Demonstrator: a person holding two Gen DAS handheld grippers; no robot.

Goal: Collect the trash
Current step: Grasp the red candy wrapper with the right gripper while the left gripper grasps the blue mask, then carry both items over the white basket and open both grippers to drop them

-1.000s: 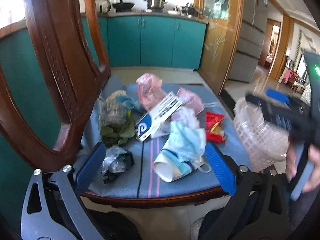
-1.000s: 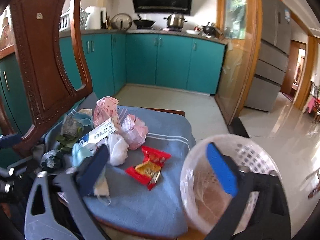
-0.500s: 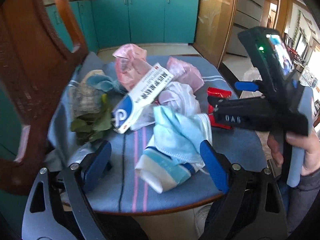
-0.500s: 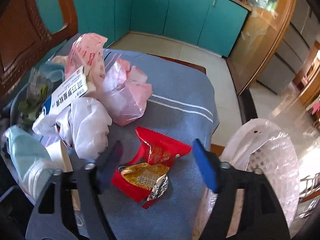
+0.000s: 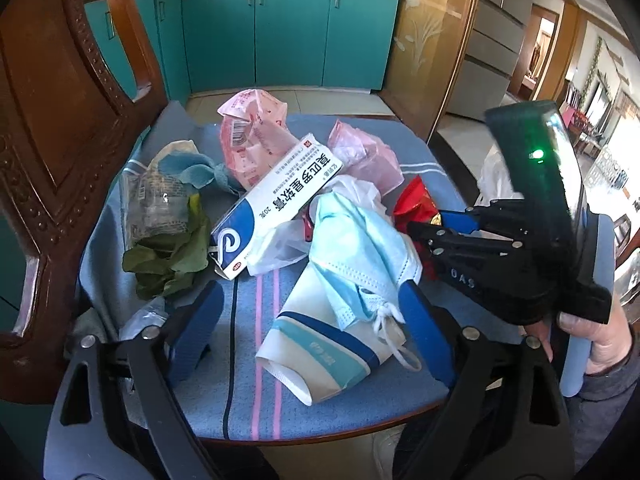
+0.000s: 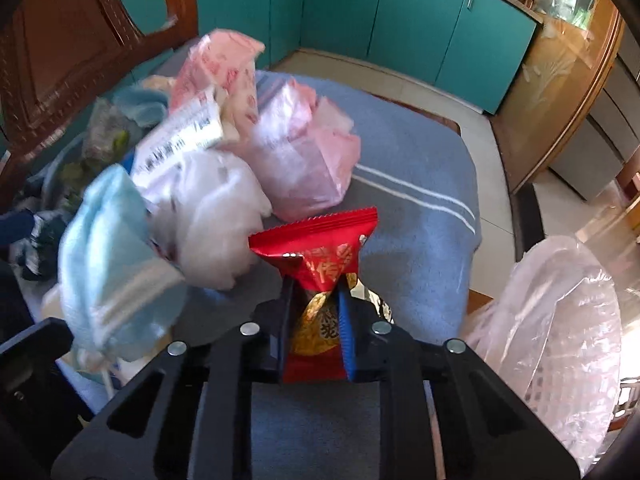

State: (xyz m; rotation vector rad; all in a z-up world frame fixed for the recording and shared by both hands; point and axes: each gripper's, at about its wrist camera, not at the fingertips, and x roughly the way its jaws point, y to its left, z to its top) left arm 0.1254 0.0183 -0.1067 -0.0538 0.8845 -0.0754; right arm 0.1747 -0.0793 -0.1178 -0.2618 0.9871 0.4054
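Trash lies heaped on a blue chair cushion [image 5: 248, 408]. My right gripper [image 6: 314, 280] is shut on a red snack wrapper [image 6: 320, 248], which also shows in the left wrist view [image 5: 416, 204]. My left gripper [image 5: 308, 312] is open, its fingers on either side of a blue face mask [image 5: 356, 248] lying over a crushed paper cup [image 5: 320, 352]. A white and blue medicine box [image 5: 276, 204], pink plastic bags [image 5: 252, 136], a white bag [image 6: 216, 216] and wilted green leaves [image 5: 168, 264] lie behind. The right gripper body shows in the left wrist view [image 5: 500, 248].
A white plastic basket lined with a clear bag [image 6: 560, 328] stands right of the chair. The carved wooden chair back [image 5: 52, 128] rises on the left. Teal kitchen cabinets [image 5: 288, 32] and tiled floor lie beyond.
My right gripper moved down onto the red wrapper and closed on it. My left gripper moved forward and down, closer around the mask and cup.
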